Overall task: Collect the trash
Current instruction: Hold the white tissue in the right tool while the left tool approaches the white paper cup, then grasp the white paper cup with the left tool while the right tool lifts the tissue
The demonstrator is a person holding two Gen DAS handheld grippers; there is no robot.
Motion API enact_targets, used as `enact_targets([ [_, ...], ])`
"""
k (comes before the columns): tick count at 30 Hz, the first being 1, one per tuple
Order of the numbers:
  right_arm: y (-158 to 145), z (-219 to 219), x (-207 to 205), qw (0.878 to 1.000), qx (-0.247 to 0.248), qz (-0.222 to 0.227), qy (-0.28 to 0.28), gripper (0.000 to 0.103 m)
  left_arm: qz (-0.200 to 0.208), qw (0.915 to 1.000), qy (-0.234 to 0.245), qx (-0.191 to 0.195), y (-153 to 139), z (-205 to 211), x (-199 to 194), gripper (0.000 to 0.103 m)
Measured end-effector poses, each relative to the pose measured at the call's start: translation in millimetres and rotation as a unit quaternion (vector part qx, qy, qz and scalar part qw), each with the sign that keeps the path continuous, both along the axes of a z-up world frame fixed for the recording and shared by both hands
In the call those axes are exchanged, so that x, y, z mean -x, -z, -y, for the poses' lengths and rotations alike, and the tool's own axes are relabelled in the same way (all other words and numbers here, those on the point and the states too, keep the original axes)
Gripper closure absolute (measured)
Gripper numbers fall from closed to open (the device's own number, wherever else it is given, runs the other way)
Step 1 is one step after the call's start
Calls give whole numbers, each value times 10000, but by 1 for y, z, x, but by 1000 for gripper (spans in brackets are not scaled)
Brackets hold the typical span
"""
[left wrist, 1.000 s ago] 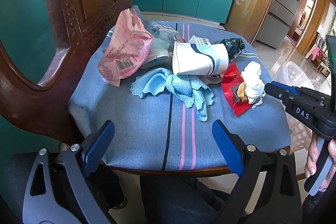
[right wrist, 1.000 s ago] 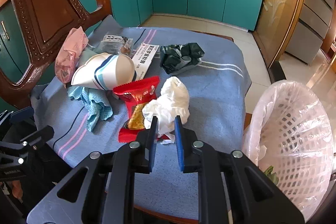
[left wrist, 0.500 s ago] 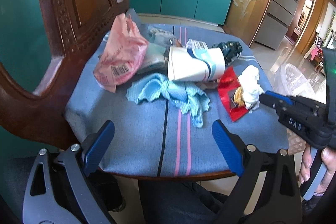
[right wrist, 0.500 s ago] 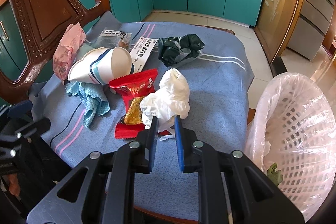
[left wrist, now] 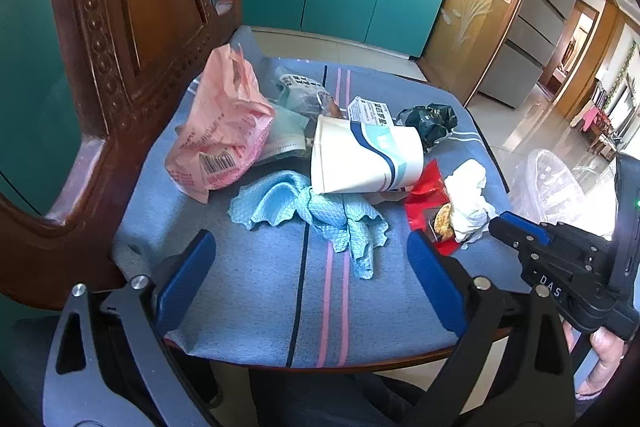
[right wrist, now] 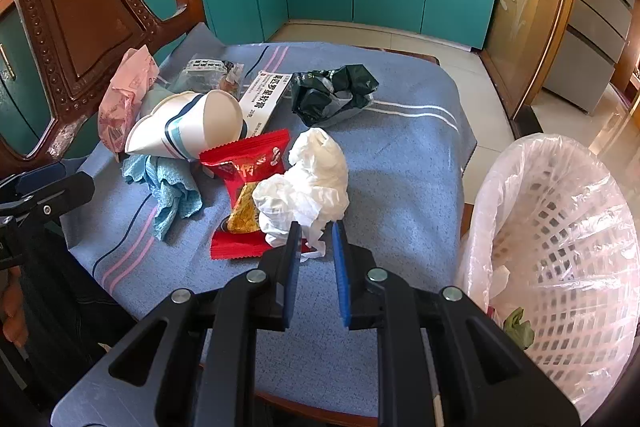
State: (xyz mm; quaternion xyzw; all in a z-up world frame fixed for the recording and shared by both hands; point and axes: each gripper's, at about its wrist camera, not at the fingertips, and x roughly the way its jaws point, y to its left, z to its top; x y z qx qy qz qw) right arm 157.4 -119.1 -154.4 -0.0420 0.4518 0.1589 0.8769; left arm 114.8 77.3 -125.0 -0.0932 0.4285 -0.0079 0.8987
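Trash lies on a blue cloth over a chair seat: a pink bag, a tipped paper cup, a blue rag, a red snack wrapper, crumpled white tissue and a dark green wrapper. My right gripper is narrowly open, its tips at the tissue's near edge, with a shred of tissue between them. My left gripper is wide open and empty, above the seat's front, just short of the rag.
A white lattice bin with a plastic liner stands on the floor right of the chair. The carved wooden chair back rises at the left. A white printed packet and a clear wrapper lie behind the cup.
My right gripper has moved forward to the white tissue. My left gripper has edged closer to the seat. The trash has not moved.
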Motion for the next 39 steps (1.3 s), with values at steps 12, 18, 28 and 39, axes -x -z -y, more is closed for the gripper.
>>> enact_targets([
  [12, 4, 1, -1, 10000, -9, -62, 44, 85, -121, 9992, 245, 290, 1, 21, -54, 4],
  [18, -3, 9, -1, 9998, -104, -3, 163, 58, -477, 9975, 376, 358, 18, 37, -92, 4],
  [28, 9, -10, -22, 10000, 14, -28, -81, 41, -348, 9984, 319, 325, 20, 30, -89, 19],
  [39, 16, -25, -40, 9996, -168, -113, -172, 55, 353, 9990, 266, -15, -21, 29, -49, 19],
])
